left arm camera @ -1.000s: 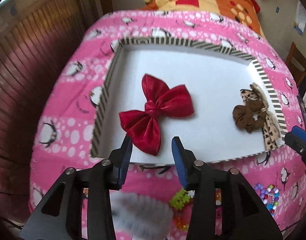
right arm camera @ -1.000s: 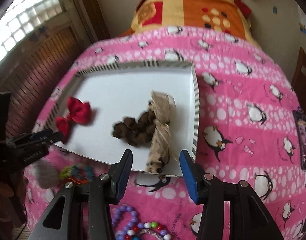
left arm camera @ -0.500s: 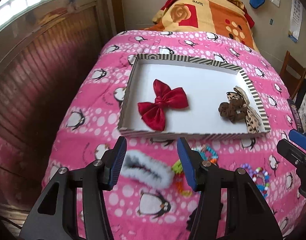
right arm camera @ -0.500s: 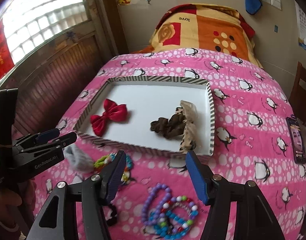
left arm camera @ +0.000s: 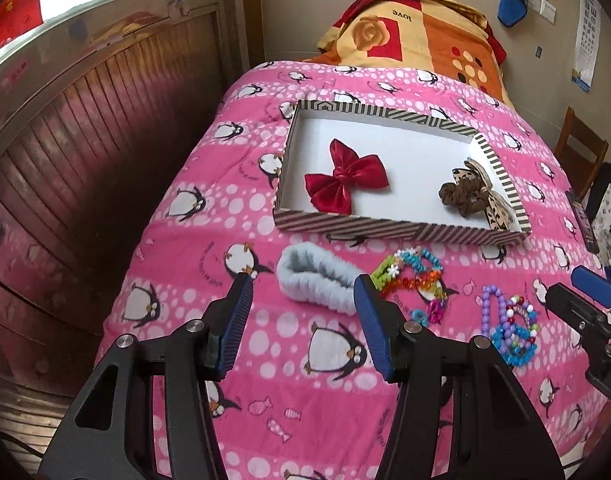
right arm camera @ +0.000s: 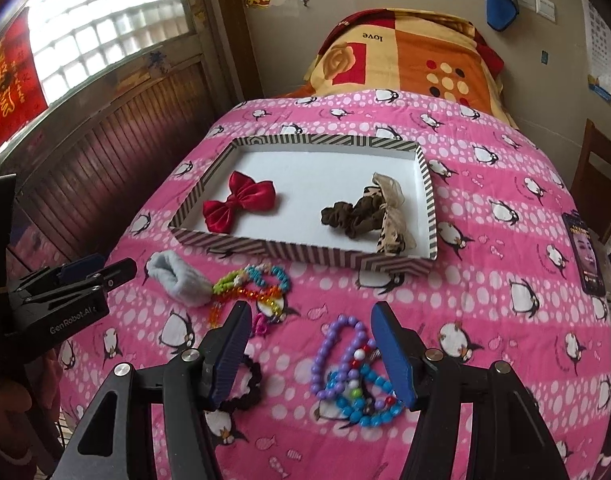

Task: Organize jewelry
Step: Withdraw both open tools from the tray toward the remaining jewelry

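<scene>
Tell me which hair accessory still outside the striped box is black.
The black scrunchie, beside the right gripper's left finger; the other loose accessory, the fluffy band, is pale blue-grey.

A pink penguin quilt (left arm camera: 209,240) covers the bed. At its head lies an orange and yellow blanket (right arm camera: 417,60). A phone (right arm camera: 584,254) rests on the quilt's right edge, near a wooden chair (left arm camera: 581,152). A blue cloth (right arm camera: 501,8) hangs on the wall.

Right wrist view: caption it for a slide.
Open right gripper above bead bracelets; red bow and scrunchies in striped tray.
</scene>
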A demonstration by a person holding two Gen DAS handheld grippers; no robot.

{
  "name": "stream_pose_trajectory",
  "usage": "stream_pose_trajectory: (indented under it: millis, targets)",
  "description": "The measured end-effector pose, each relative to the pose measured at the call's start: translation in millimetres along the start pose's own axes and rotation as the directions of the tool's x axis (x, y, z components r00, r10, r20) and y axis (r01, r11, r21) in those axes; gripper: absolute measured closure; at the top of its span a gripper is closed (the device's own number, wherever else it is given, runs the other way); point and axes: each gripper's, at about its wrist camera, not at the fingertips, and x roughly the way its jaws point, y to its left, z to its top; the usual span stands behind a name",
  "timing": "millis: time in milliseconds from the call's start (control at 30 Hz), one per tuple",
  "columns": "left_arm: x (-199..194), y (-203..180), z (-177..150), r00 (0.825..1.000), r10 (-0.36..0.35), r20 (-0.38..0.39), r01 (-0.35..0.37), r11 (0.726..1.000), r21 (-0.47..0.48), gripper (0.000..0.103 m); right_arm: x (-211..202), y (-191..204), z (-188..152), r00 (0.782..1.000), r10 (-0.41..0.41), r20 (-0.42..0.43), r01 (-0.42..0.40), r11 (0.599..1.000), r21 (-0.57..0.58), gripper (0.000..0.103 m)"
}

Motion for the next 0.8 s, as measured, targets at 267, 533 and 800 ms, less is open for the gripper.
stream_pose_trajectory:
  millis: [267, 533, 800]
  targets:
    - [-6, 1, -10, 1.0, 0.001, 0.01, -0.001, 1.0, 0.01, 0.051, -4, 9, -12, 1.0, -0.01, -0.006, 0.01, 1.0, -0.004, 0.043]
    - [-5, -2, -14, 1.0, -0.013, -0.006, 0.013, 1.0, 0.013, 0.051, -4, 8, -16, 1.0, -0.019, -0.018, 0.019, 1.0, -0.001, 0.043]
    - [3, 16, -22, 0.993, -0.104, -0.048, 0.102, 0.994, -0.044, 0.05, 0, -1, -20, 0.999, -0.032, -0.043, 0.032, 0.999, 0.006, 0.043]
